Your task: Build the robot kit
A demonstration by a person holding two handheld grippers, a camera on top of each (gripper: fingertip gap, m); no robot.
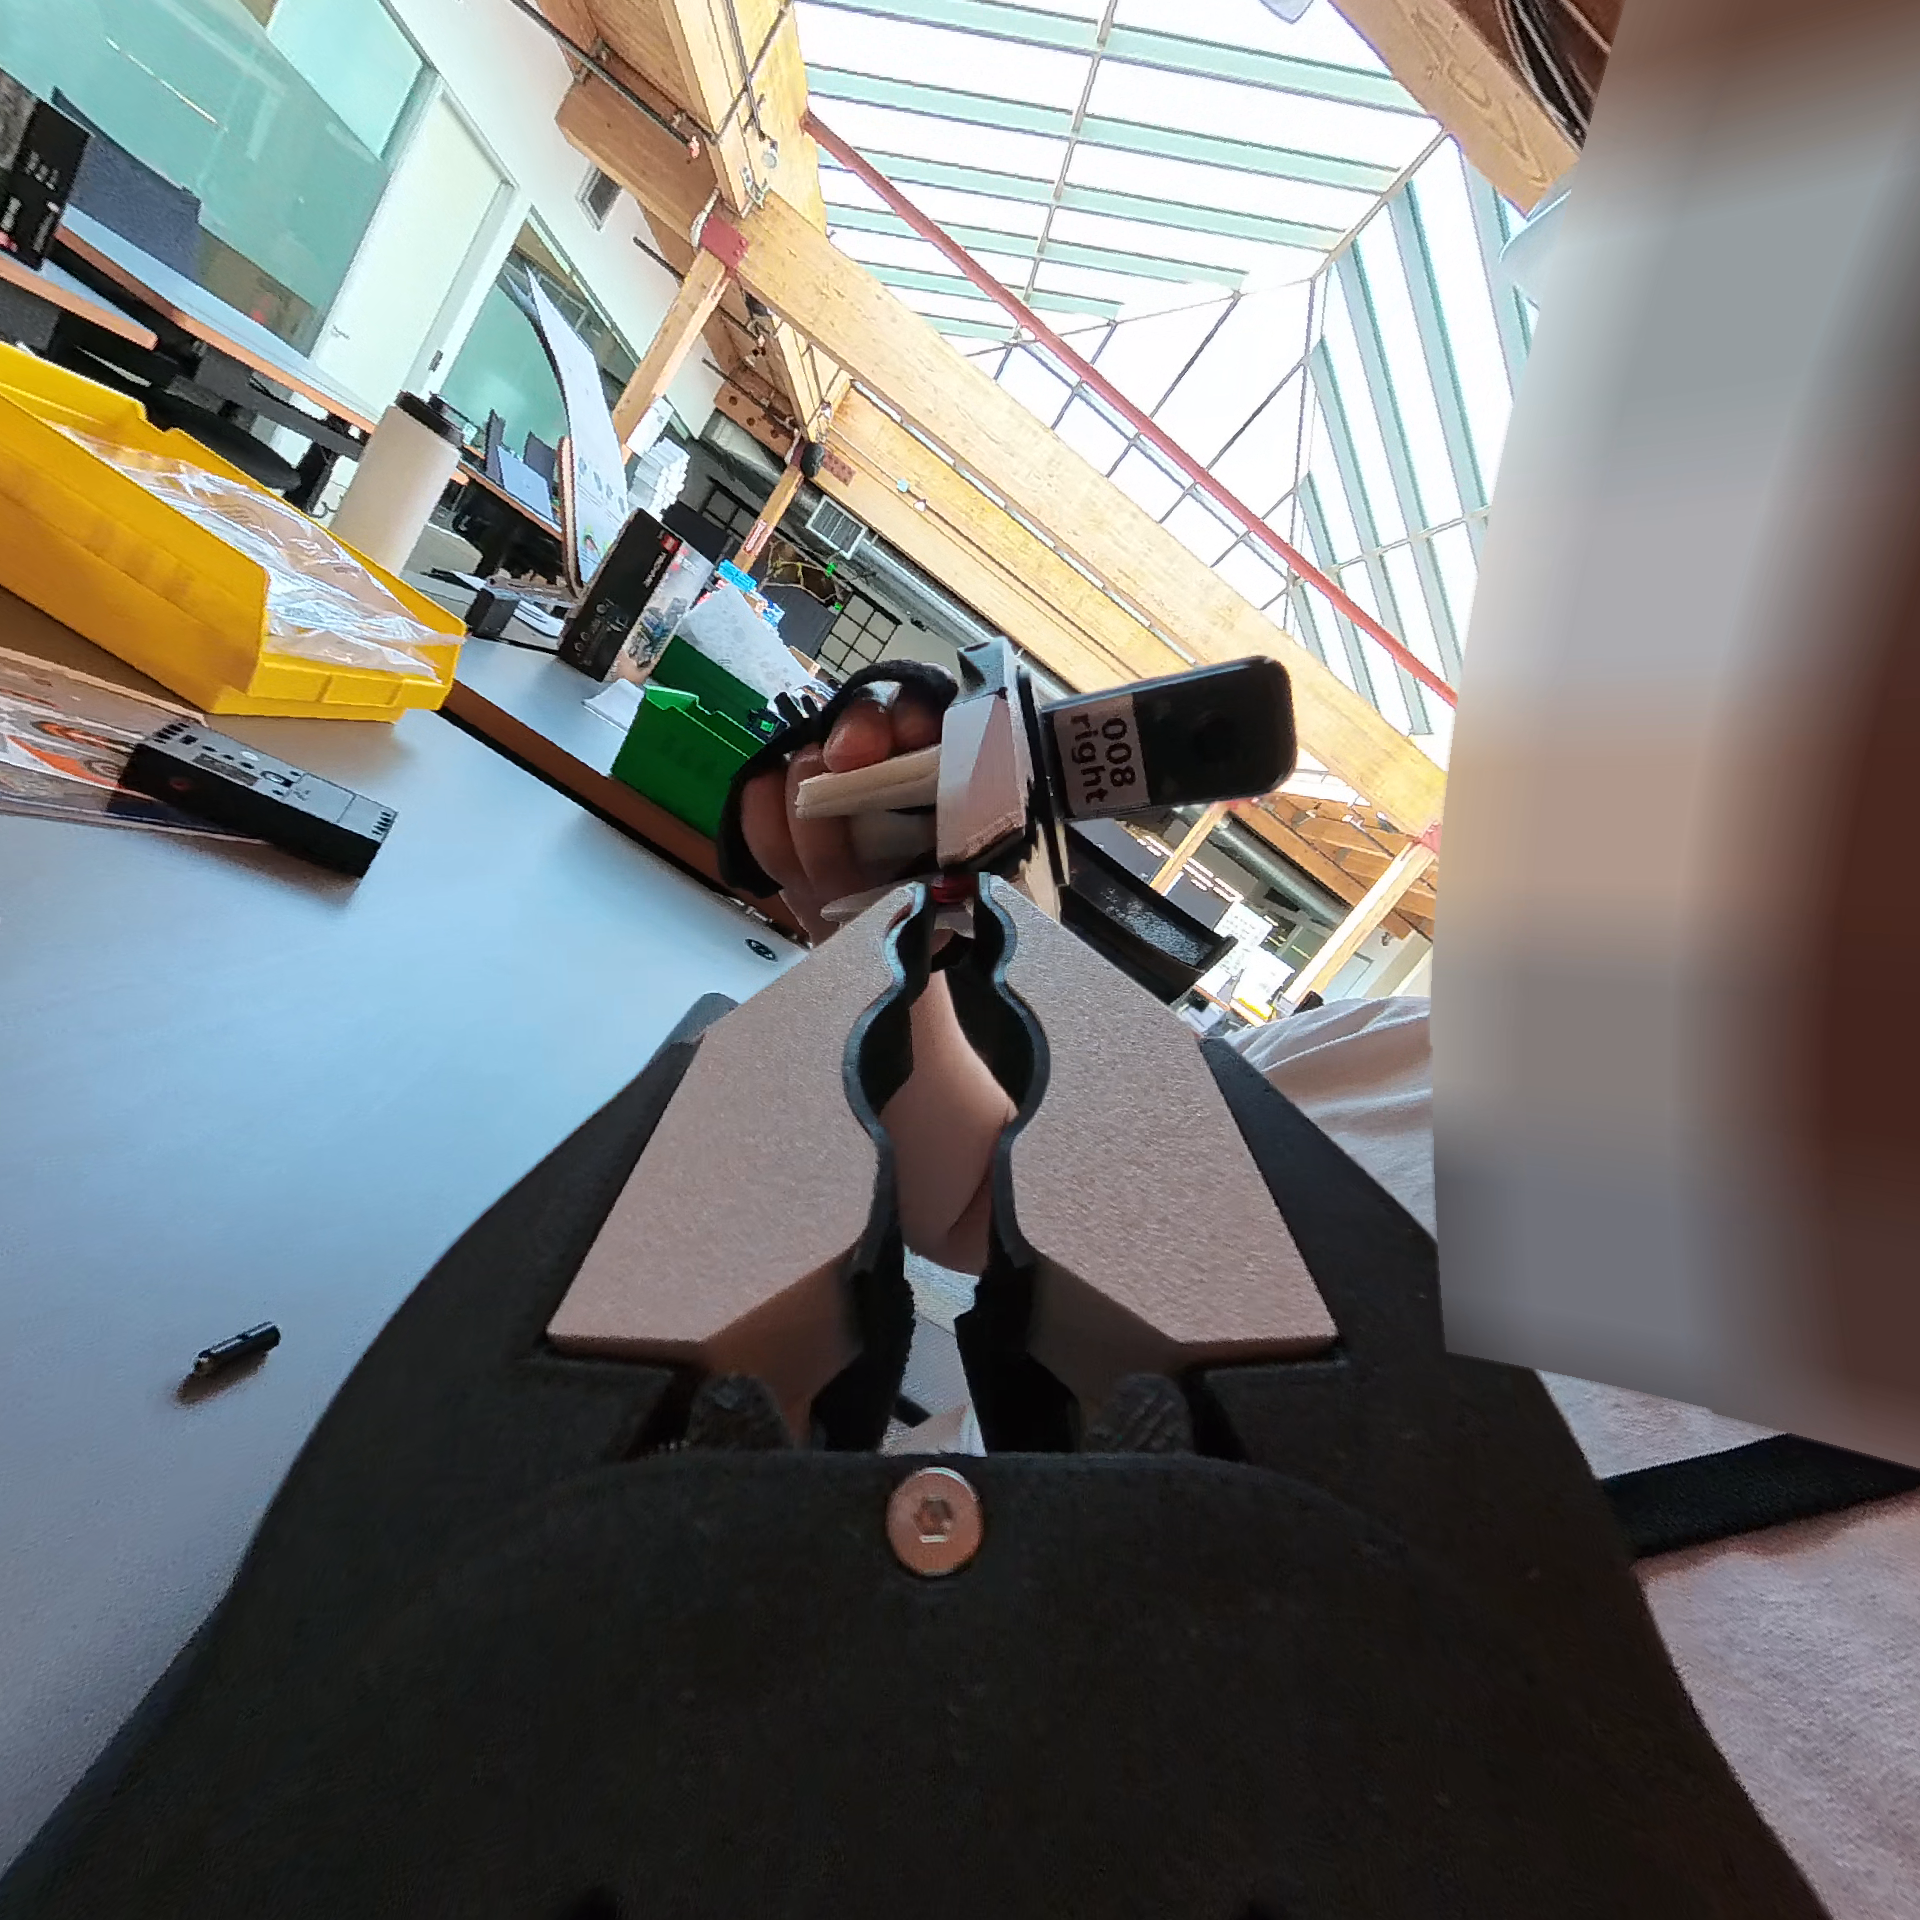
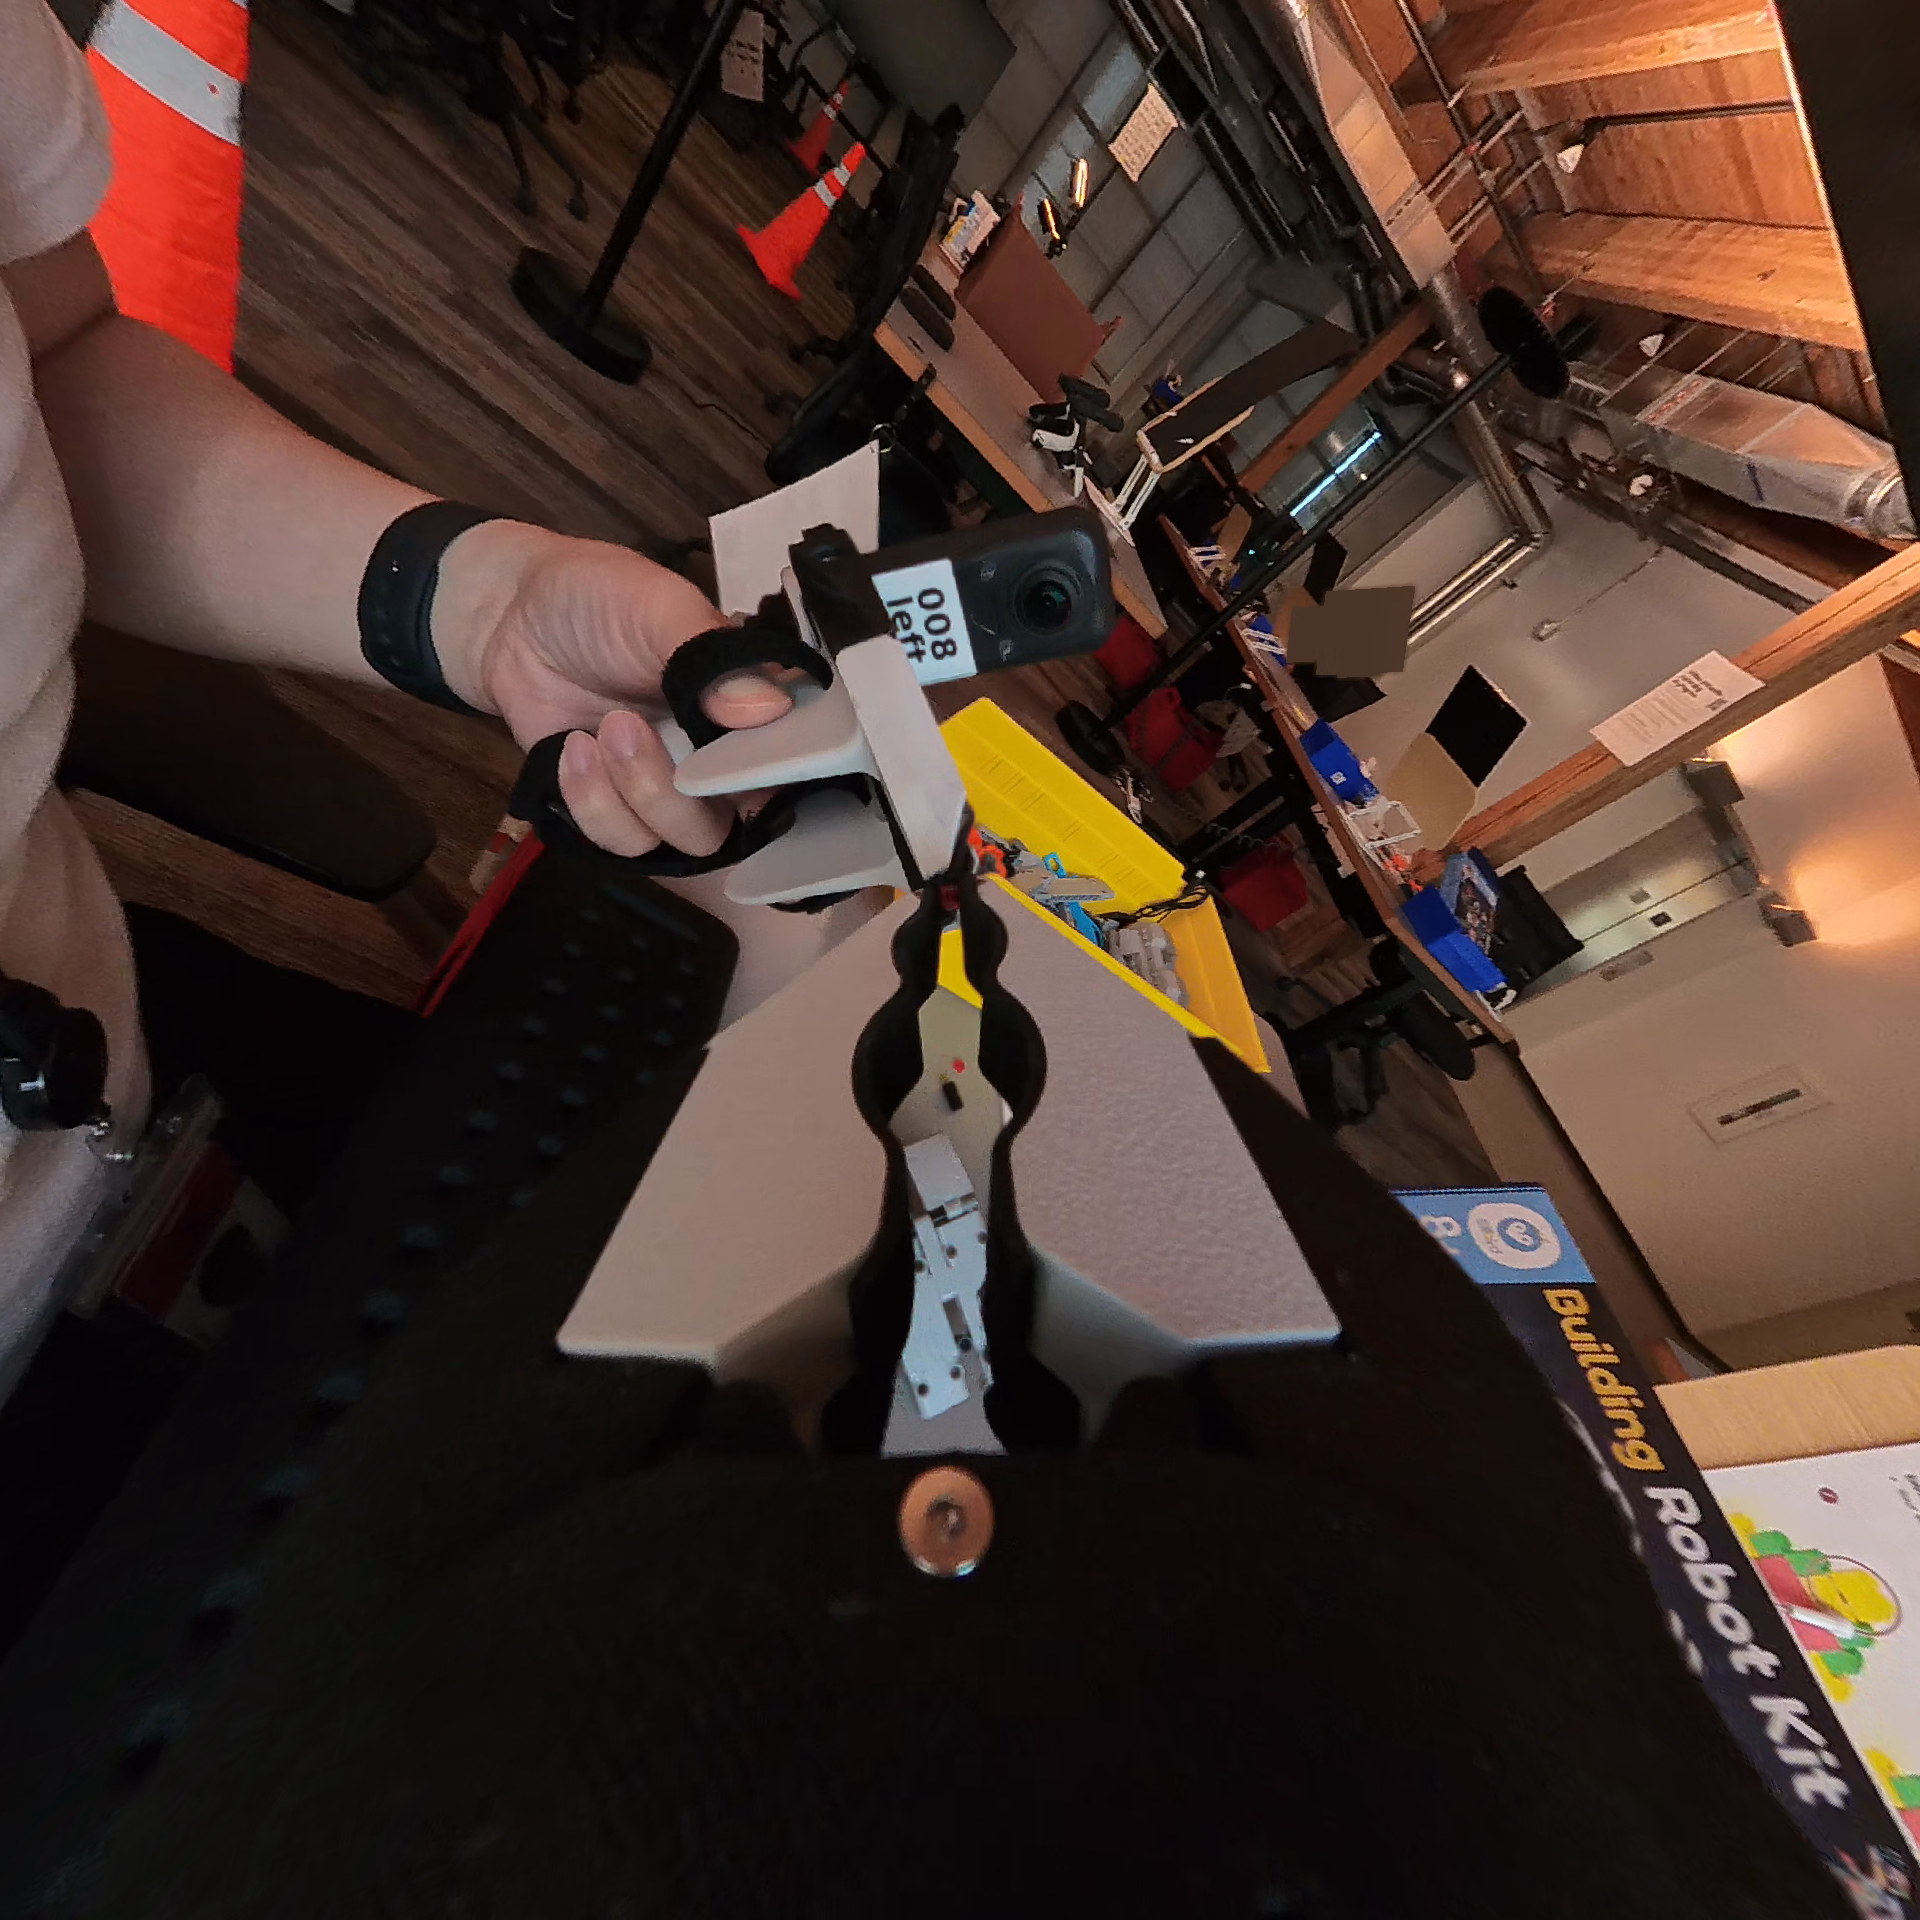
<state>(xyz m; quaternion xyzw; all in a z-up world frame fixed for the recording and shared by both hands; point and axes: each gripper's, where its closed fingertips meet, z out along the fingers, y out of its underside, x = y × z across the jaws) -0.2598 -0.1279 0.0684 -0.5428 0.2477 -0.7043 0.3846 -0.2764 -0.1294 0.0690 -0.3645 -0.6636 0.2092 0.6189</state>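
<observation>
Both grippers meet tip to tip in mid-air above the grey surface [image 1: 312, 1039], the left gripper [image 1: 951, 896] and right gripper [image 2: 951, 891] with fingers pressed together on one tiny red piece [image 1: 943, 889], seemingly light, rigid, easily dropped.

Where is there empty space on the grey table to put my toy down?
The grey table is bare between the flat black box and the little black pin, right up to the left gripper. It is crowded farther back, by the yellow tray and the green box.
</observation>
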